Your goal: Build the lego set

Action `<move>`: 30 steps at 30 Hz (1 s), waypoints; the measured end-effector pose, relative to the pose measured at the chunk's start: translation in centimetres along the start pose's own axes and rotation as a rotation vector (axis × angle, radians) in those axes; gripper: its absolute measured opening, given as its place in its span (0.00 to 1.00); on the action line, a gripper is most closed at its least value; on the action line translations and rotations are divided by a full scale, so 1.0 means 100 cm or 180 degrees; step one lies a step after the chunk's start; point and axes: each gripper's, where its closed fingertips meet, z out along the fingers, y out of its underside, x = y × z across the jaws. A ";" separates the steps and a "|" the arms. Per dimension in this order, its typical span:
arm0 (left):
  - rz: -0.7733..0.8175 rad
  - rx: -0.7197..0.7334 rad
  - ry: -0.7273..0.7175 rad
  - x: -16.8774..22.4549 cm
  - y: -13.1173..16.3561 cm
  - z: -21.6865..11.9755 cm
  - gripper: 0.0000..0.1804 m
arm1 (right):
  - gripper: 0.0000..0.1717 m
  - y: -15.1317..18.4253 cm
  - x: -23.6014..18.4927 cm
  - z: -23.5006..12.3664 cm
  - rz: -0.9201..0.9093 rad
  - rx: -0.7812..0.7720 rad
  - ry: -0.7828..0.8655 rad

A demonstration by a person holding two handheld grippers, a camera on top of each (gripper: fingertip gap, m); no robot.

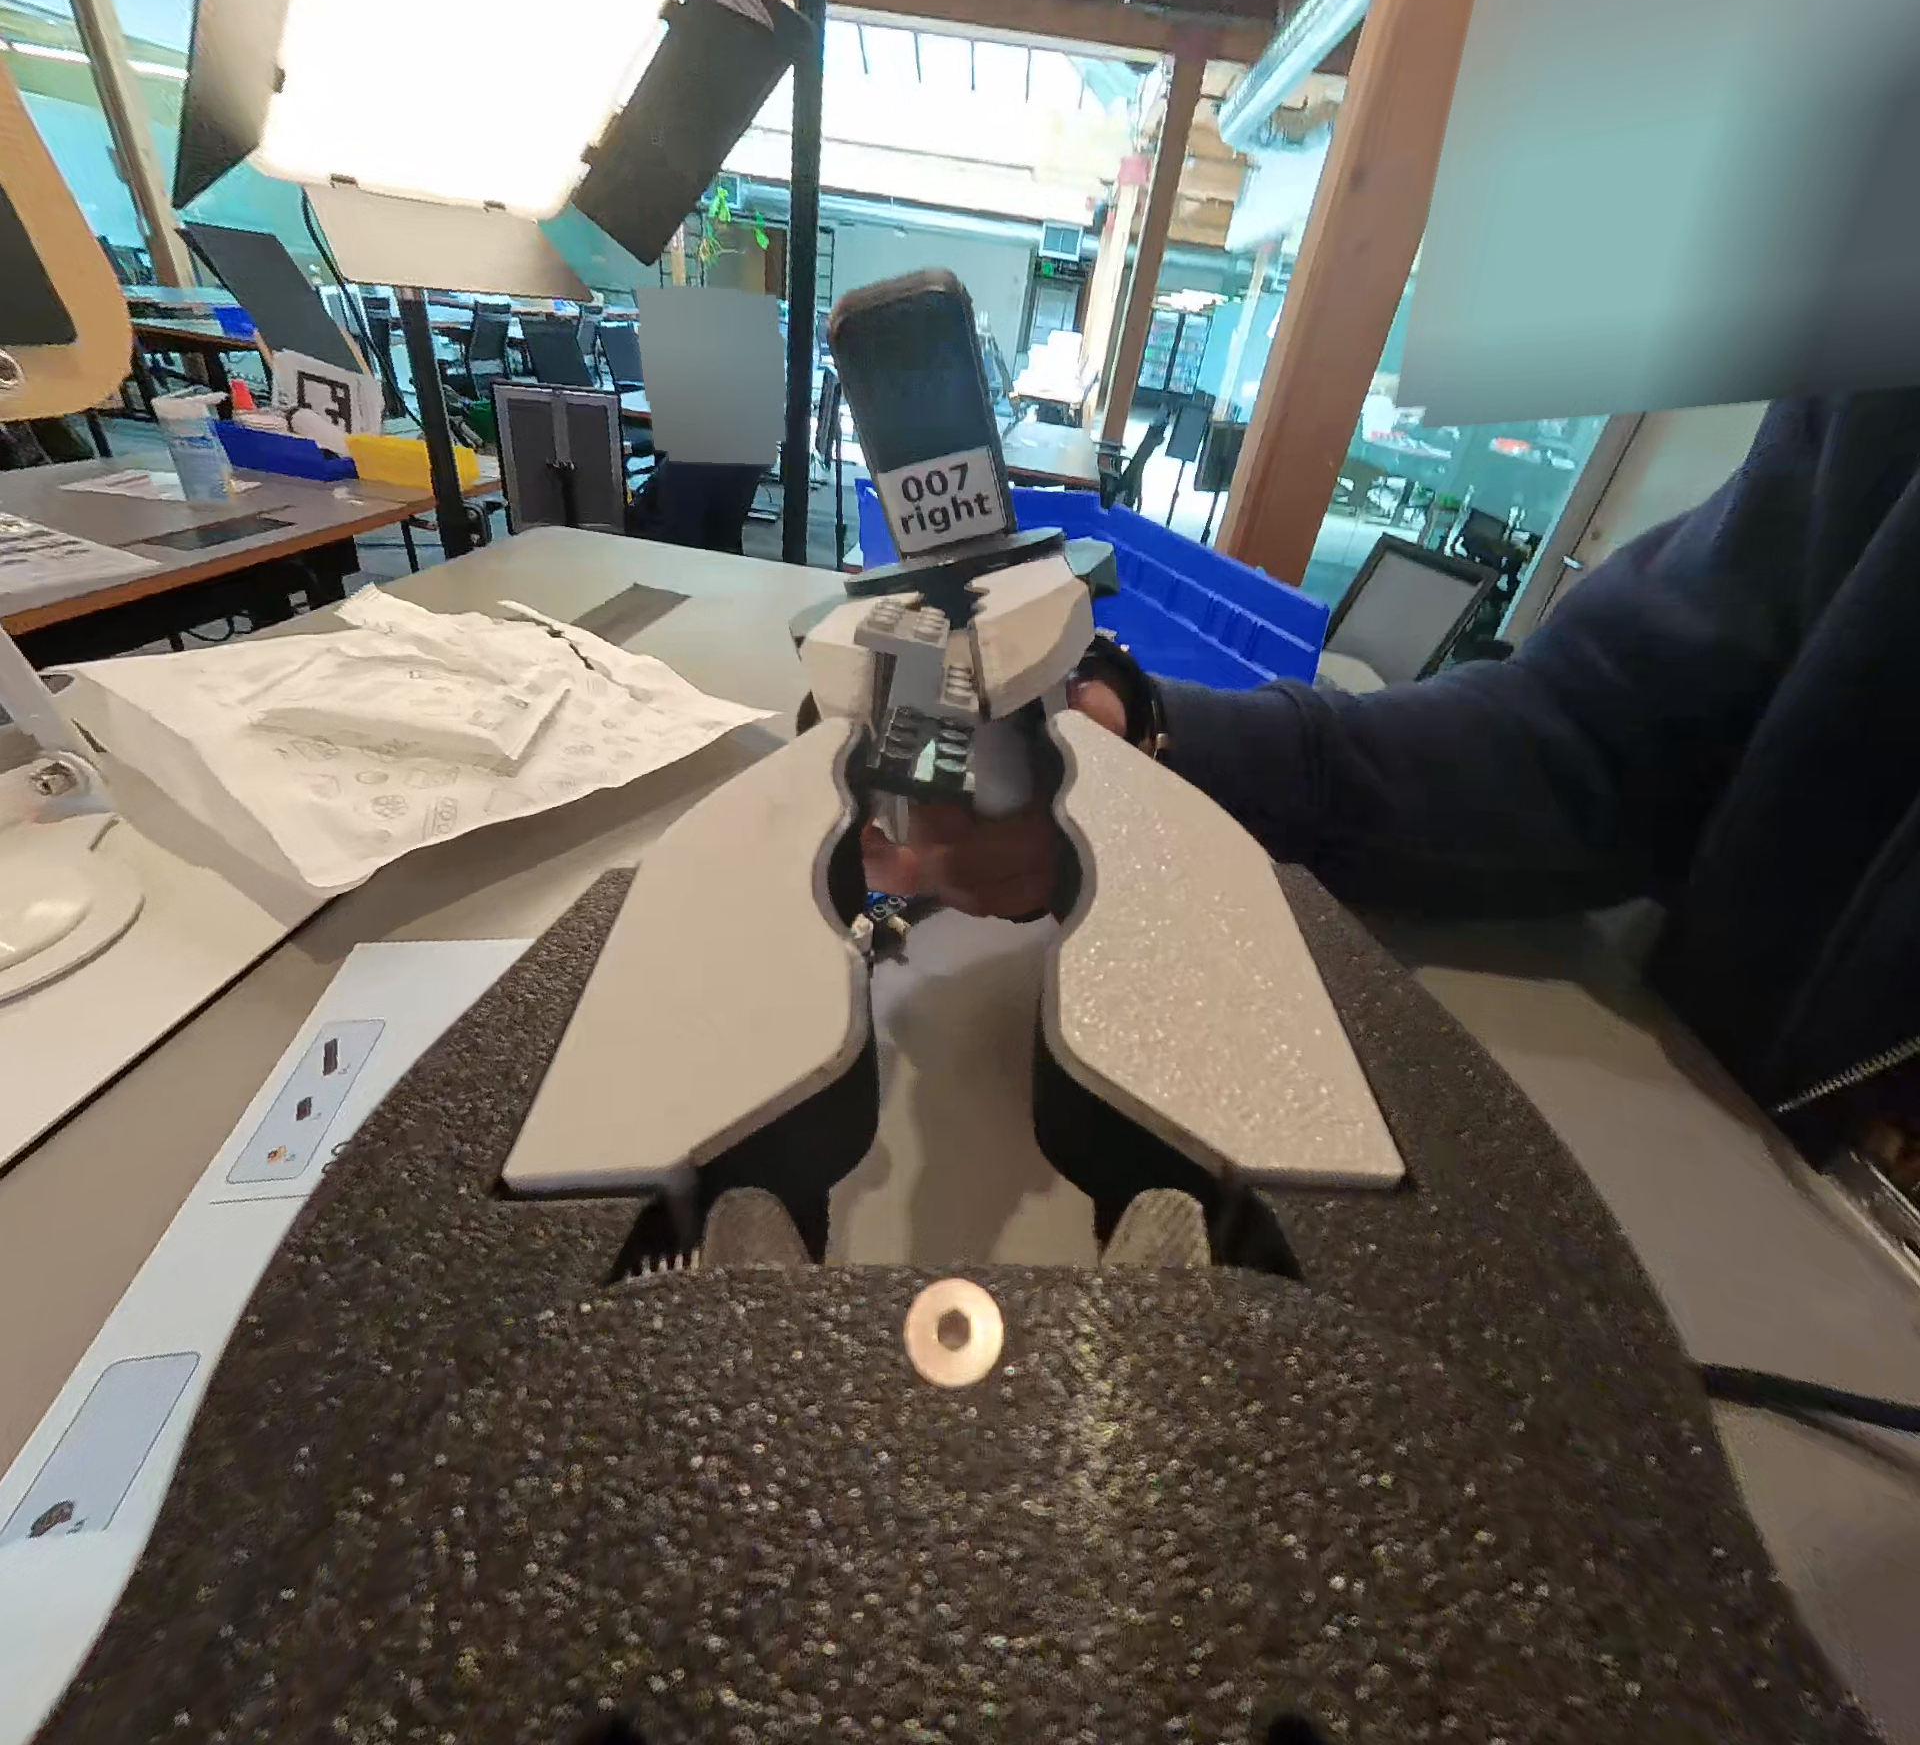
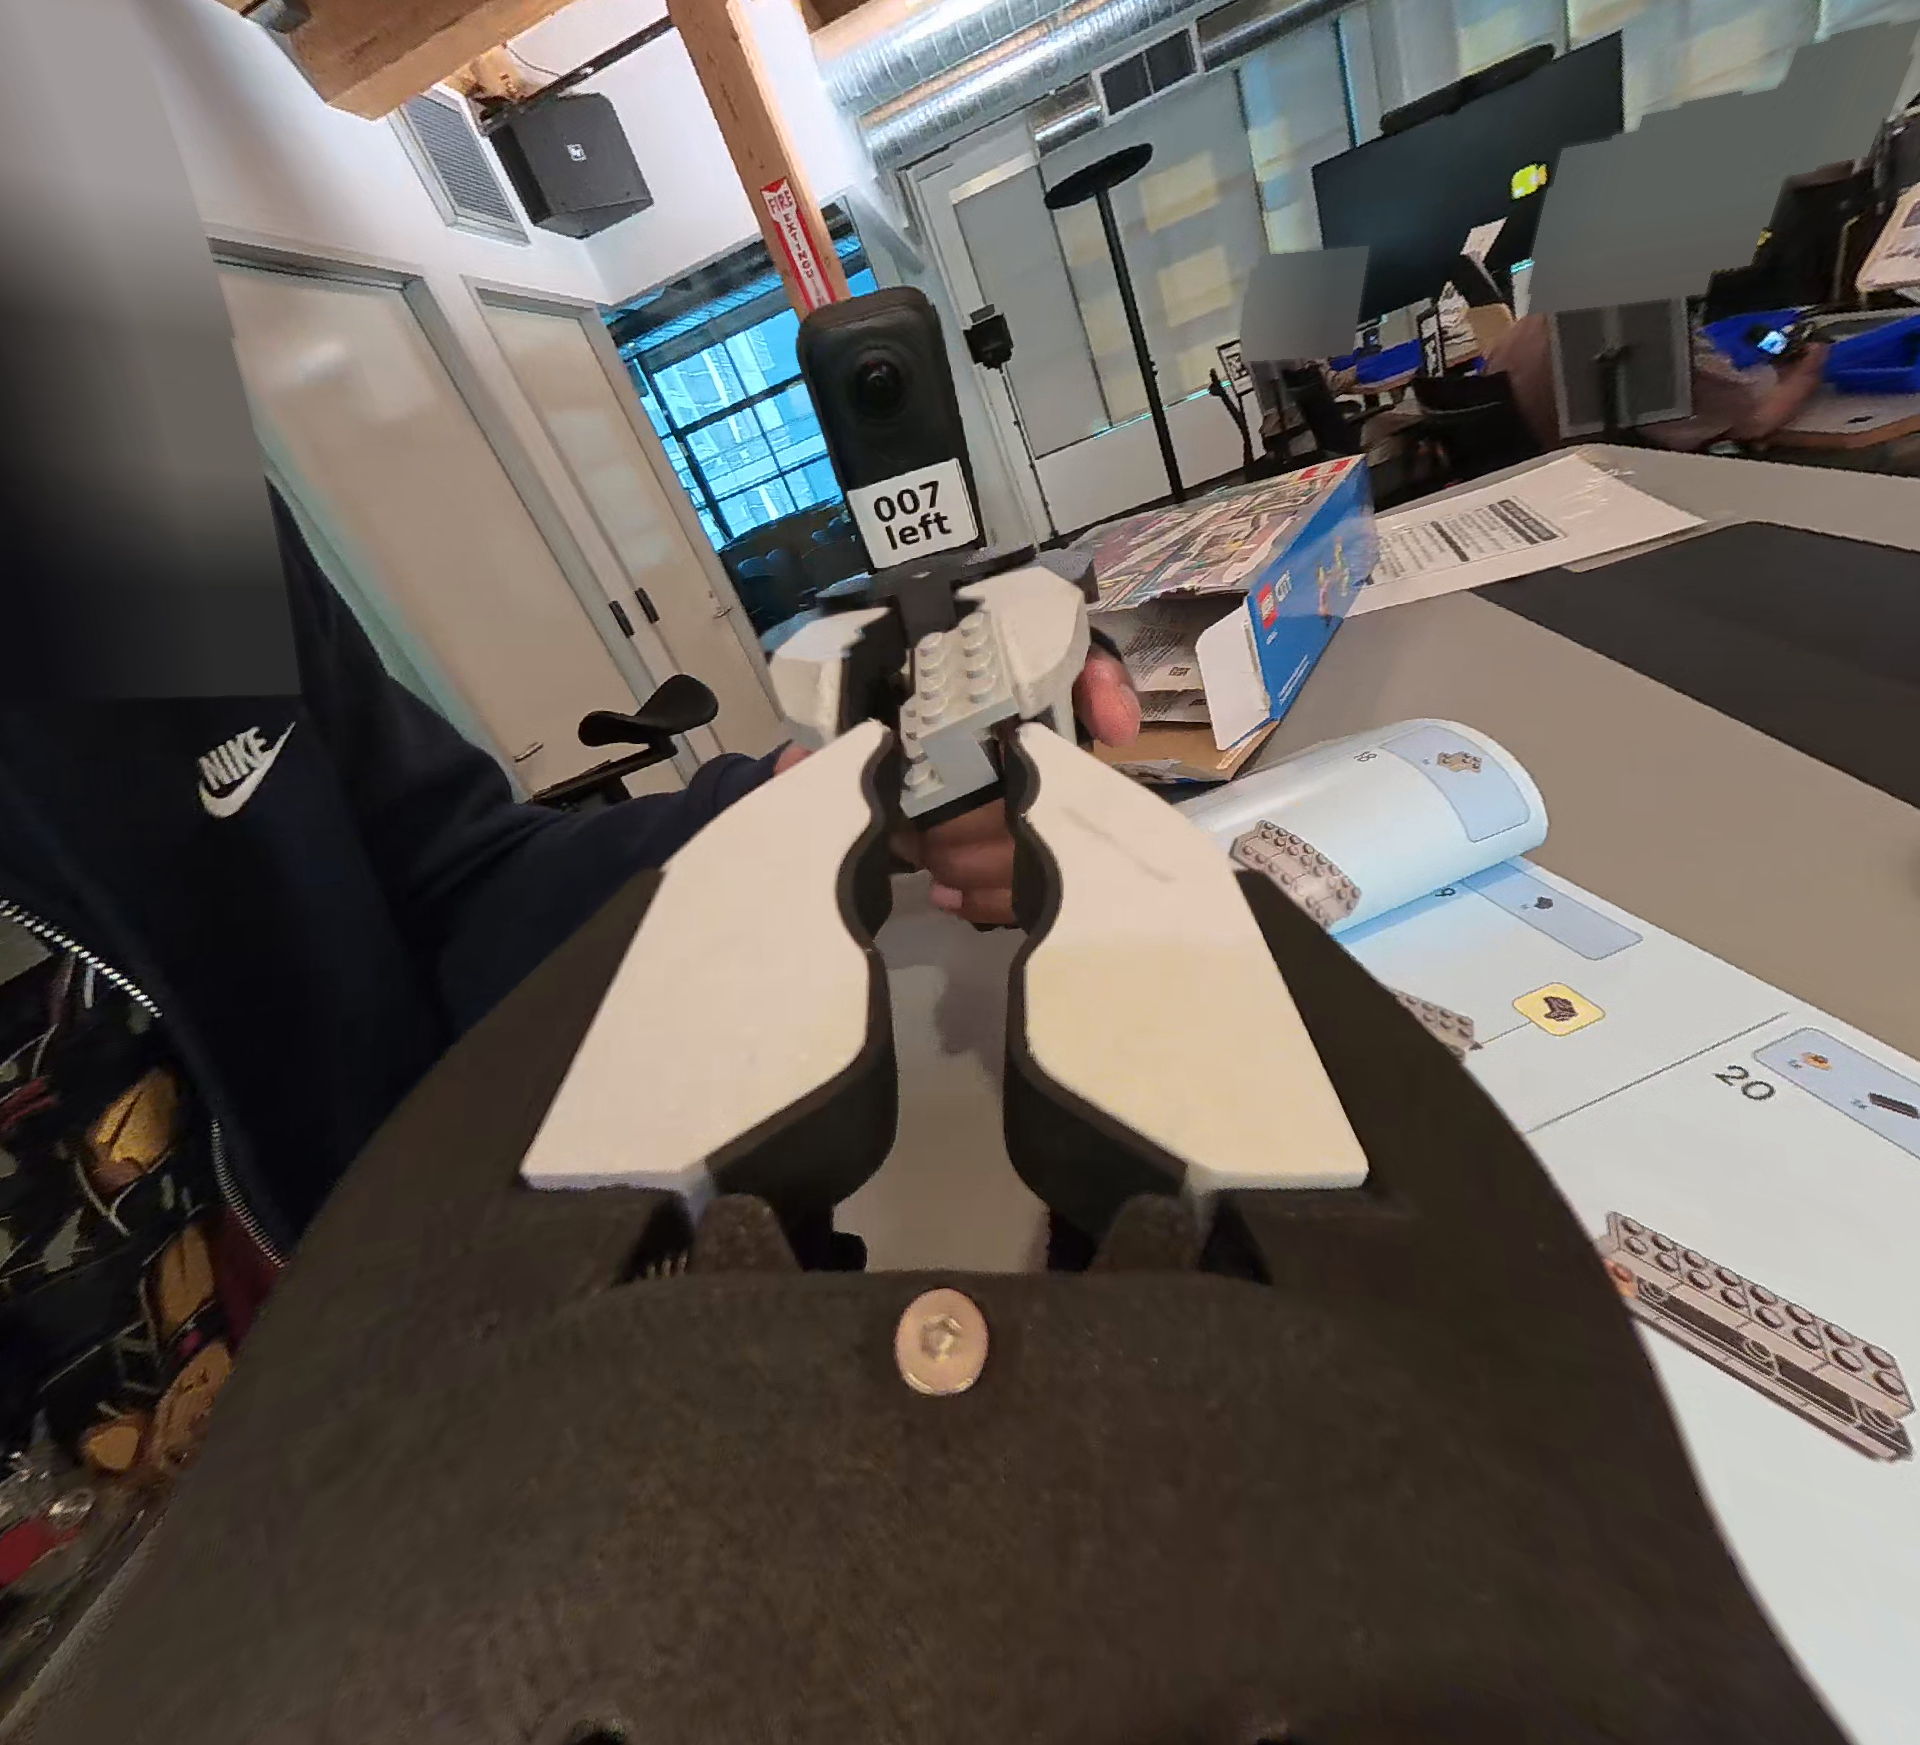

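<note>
The two grippers face each other above the grey table (image 1: 644, 573) with a small brick assembly between them. It has a light grey studded part (image 1: 914, 646) on top and a black plate (image 1: 914, 750) below. My right gripper (image 2: 951, 745) is shut on the grey part (image 2: 940, 760); the left wrist view shows its fingers (image 1: 1029, 656) pressed on both sides. My left gripper (image 1: 951, 745) is open around the black end. The plate lies near one finger (image 1: 790, 822), with a gap to the other. The right wrist view shows the same gap in the left gripper (image 2: 935, 656).
A crumpled white paper bag (image 1: 395, 719) lies on the table to the left. An open instruction booklet (image 2: 1558, 1020) lies under the grippers, and an opened blue box (image 2: 1299, 583) lies behind it. A blue bin (image 1: 1195, 594), a lit light panel (image 1: 447, 12) and the person's dark sleeve (image 1: 1455, 760) are close by. The grippers are tip to tip, or close to it.
</note>
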 end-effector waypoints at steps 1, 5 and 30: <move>0.0041 -0.0022 -0.0003 0.000 0.002 0.000 0.16 | 0.11 0.001 0.000 0.000 0.0016 -0.0017 -0.0013; 0.0186 -0.0003 -0.0001 0.002 0.001 -0.001 0.13 | 0.11 0.002 -0.004 0.000 0.0118 -0.0061 -0.0108; 0.0473 0.0651 -0.0284 -0.017 -0.030 -0.029 0.09 | 0.22 0.098 -0.014 -0.044 -0.0080 -0.1492 0.1640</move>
